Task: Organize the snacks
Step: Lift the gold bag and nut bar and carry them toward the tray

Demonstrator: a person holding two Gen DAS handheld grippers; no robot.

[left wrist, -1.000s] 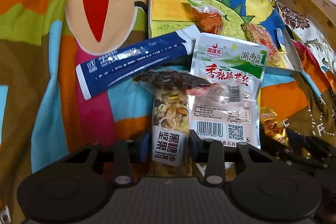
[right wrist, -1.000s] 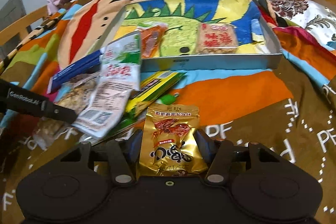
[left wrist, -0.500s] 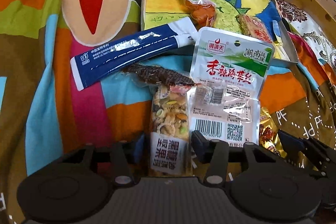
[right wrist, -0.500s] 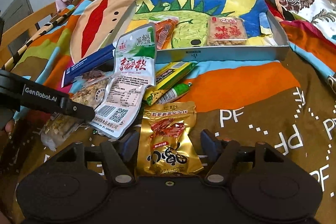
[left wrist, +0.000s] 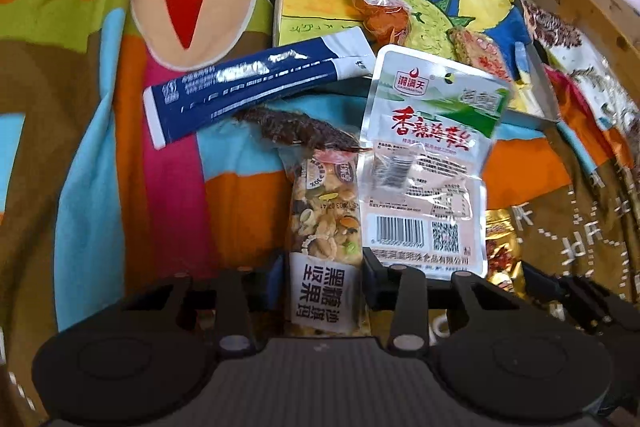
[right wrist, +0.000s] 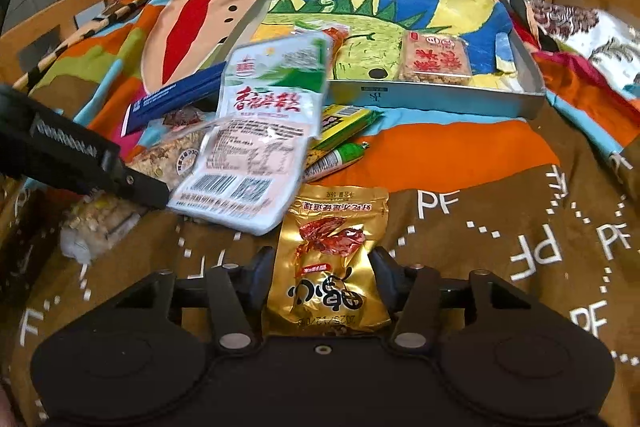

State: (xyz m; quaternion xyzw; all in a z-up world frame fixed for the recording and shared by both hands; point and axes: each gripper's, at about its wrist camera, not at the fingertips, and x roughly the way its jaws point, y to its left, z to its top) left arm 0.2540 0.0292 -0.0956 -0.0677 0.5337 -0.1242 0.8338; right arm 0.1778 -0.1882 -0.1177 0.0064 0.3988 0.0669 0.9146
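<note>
Left gripper (left wrist: pixel 324 277): jaws are pressing both long sides of the nut bar (left wrist: pixel 325 227), clamped on its near, labelled end. The bar is pointing away from the camera, its far end tucked under a dark reddish packet (left wrist: pixel 294 129).

Right gripper (right wrist: pixel 322 277): jaws are closing on the gold pouch (right wrist: pixel 332 267), one pad at each side of its lower half. The pouch is lying upright between the fingers over the brown, near part of the bedspread (right wrist: pixel 480 219).

White seaweed packet (left wrist: pixel 430 163) is lying just right of the nut bar, overlapping its edge; its far end is leaning up against the near wall of the tray (right wrist: pixel 440 93). In the right wrist view the same packet (right wrist: pixel 264 131) is covering part of a yellow-green bar (right wrist: pixel 344 125) and sitting beside a small green stick (right wrist: pixel 336 157).

Blue sachet (left wrist: pixel 248 87) is lying diagonally, one end resting at the tray's near left corner.

Inside the tray: an orange wrapped snack (left wrist: pixel 384 17) near the left side, and a square rice cracker pack (right wrist: pixel 434 61) toward the near right.

Left gripper's finger (right wrist: pixel 100 167) is showing at the left edge of the right wrist view, over the nut bar.
</note>
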